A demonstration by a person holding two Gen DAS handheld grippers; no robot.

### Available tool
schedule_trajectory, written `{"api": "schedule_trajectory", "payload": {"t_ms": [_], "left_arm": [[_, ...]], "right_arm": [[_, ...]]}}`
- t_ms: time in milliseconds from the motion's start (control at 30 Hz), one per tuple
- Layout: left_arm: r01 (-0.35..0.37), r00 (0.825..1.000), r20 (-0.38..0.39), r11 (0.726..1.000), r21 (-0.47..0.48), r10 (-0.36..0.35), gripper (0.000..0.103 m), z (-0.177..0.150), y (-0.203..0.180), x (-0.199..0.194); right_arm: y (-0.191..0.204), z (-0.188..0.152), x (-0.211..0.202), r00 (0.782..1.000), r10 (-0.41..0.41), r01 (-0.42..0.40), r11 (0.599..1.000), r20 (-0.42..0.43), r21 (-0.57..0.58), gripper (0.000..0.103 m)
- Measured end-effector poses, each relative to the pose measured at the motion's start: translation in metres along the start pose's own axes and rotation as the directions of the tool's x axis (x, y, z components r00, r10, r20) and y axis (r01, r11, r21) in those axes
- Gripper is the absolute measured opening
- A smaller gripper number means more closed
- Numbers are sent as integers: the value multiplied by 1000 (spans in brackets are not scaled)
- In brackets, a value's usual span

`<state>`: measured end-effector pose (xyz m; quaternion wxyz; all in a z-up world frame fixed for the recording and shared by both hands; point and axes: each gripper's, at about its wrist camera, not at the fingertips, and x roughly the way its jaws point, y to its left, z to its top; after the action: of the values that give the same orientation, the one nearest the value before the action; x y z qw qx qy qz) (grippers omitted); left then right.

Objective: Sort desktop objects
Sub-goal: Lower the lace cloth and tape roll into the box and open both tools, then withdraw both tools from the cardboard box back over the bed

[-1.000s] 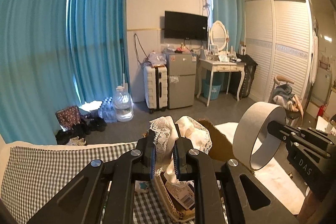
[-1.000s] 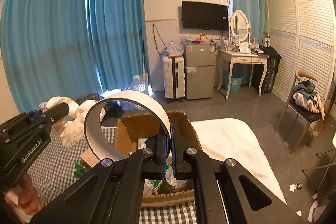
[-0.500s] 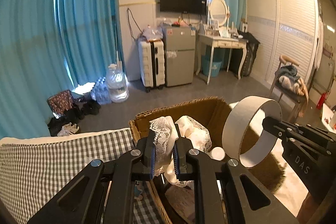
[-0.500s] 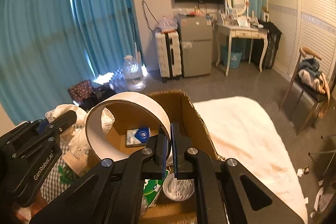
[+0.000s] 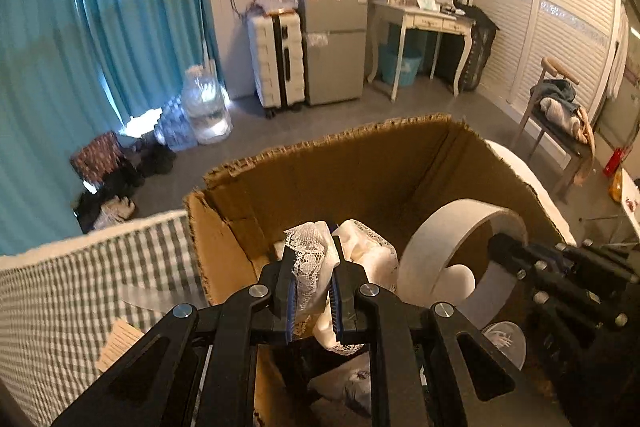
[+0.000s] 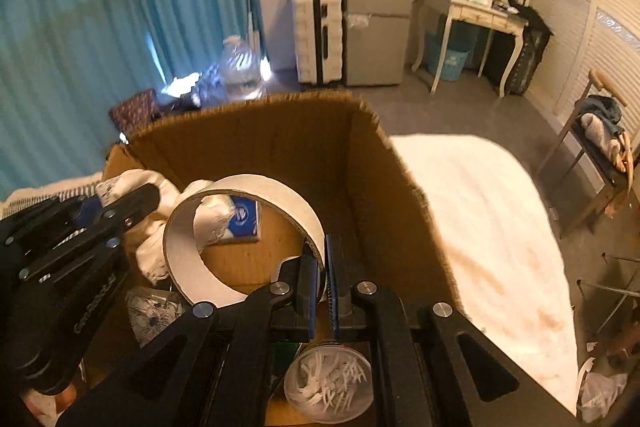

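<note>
In the left wrist view the checked tablecloth (image 5: 80, 291) lies at nine o'clock, just beside the cardboard box (image 5: 320, 163) that fills the centre. The left gripper (image 5: 312, 291) is clamped on a bundle of white lace cloth (image 5: 312, 255), which hangs inside the box mouth at about six o'clock. At three o'clock the right gripper (image 5: 504, 247) pinches the wall of a wide white tape ring (image 5: 452, 239), also within the box.

In the right wrist view the ring (image 6: 240, 227) sits at nine o'clock of the right gripper (image 6: 322, 267), above a blue packet (image 6: 244, 219) on the box floor and a clear round container of white bits (image 6: 328, 379) at six o'clock.

The risks, as I judge them: the lace may snag on the pads when let go, and the ring, dropped on edge, could roll or knock that container. The ring stands on edge, its open axis running roughly level towards the left gripper; the cloth's long axis hangs downward.
</note>
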<state>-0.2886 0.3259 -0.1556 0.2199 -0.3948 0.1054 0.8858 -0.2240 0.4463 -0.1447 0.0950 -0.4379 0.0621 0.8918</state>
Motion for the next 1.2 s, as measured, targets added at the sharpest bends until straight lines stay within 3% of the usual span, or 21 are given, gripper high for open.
{"api": "schedule_trajectory", "payload": {"t_ms": [233,367,467,567,867,1200], "left_arm": [[-17,1000,-13,1000,9,17,15,0,-4,1],[-20,1000,-6,1000,11,20,26,0,-6,-2],[-19,1000,13,1000,-7,19,47,-1,0,-14],[-20,999,50,999,-27,22,50,-3,8,-33],[-46,977,204,996,-78,61,62,-9,30,-96],[-93,948,292,986,-136,130,63,-19,62,-167]], "right_arm": [[-4,-7,1,999,35,-34,999,-36,22,7],[-6,-8,-8,999,28,-26,999,-26,45,40],[-4,-6,-23,1000,28,-29,998,11,47,49],[0,-4,-40,998,26,-28,998,50,49,60],[21,4,-97,976,34,-44,998,215,42,64],[51,3,-142,950,32,-28,999,311,-15,68]]}}
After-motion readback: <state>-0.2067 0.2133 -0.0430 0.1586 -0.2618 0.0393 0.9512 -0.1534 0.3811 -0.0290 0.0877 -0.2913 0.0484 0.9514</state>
